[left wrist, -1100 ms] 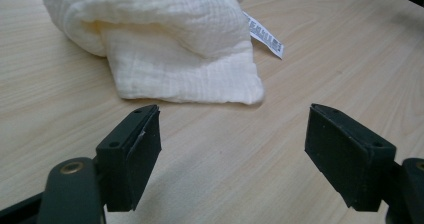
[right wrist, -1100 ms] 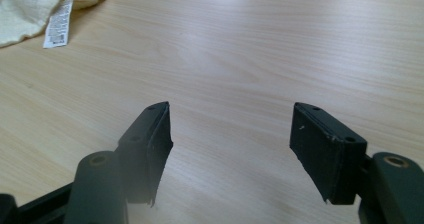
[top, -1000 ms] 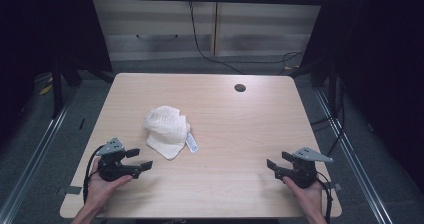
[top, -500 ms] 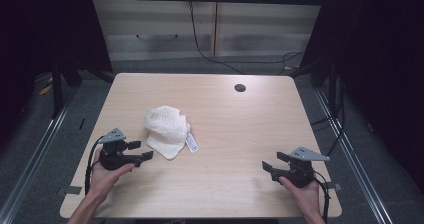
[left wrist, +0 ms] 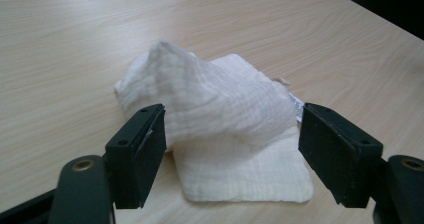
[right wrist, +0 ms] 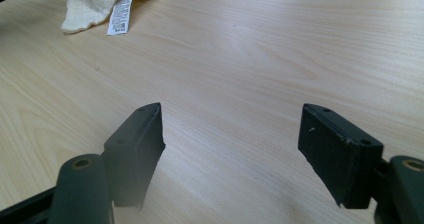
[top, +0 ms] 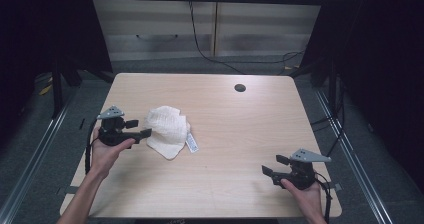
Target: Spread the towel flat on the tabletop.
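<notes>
Your left tool (top: 142, 132), jaws wide and empty, frames the crumpled white cloth (left wrist: 210, 104) for gripping; right tool (top: 270, 173) waits open, empty.

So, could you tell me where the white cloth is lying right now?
In the high view the white cloth lies left of centre on the table, just ahead of the open left gripper, with its label at its right edge.

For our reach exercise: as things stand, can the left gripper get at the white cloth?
Probably yes. The left gripper is open right beside the white cloth, its jaws framing the crumpled heap, with bare table and nothing between them.
</notes>
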### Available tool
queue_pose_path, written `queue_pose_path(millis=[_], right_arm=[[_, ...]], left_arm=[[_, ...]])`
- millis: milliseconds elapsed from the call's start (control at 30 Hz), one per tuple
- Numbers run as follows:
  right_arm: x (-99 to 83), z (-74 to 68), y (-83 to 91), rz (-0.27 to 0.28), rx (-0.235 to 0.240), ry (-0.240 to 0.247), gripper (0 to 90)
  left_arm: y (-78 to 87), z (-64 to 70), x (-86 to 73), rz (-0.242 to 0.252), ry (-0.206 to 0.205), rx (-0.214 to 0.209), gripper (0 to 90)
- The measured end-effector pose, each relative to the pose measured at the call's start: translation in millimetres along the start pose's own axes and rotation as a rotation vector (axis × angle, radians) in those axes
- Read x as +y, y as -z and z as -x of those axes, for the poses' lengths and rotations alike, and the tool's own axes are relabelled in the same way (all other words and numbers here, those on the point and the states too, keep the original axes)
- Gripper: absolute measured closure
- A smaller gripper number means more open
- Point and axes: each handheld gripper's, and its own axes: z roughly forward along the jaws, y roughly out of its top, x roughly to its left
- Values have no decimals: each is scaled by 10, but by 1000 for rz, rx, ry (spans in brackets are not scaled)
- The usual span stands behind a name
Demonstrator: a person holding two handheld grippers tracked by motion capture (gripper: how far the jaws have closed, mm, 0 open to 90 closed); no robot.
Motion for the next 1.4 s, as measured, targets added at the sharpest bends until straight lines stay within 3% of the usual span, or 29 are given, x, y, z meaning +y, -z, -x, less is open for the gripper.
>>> queue_pose_path(millis=[167,467,567,667,733,867,933,967,1067,1100,1267,1400], right_arm=[[-2,-7,8,2,-4,0,247],[-12,-5,-53,-14,23,6,223],[-11,-23,-60,-17,25,10,223],[-13,-31,-69,-27,29,17,223],[-13,-30,-67,-24,34,17,223],[-24,-21,-65,-30,30,13,223],[-30,-23,-62,-37,28,19,223],[-30,-23,-62,-37,28,19,223],[-30,-28,-60,-39,32,19,223],[-33,-33,-64,-41,34,24,223],[-36,-35,-73,-51,29,26,215],[-37,-36,-85,-58,28,24,215]], left_arm=[[-11,-104,100,3,8,59,278],[-215,-264,184,-43,33,26,266],[-312,-271,234,-66,12,21,336],[-413,-274,245,-61,29,25,344],[-473,-290,238,-91,7,45,370],[-536,-324,213,-79,12,78,411],[-588,-335,186,-107,9,57,422],[-610,-322,173,-115,8,68,422],[-680,-315,113,-131,12,49,493],[-699,-302,93,-136,7,44,611],[-744,-219,59,-134,-4,19,741],[-734,-144,53,-133,-21,8,772]])
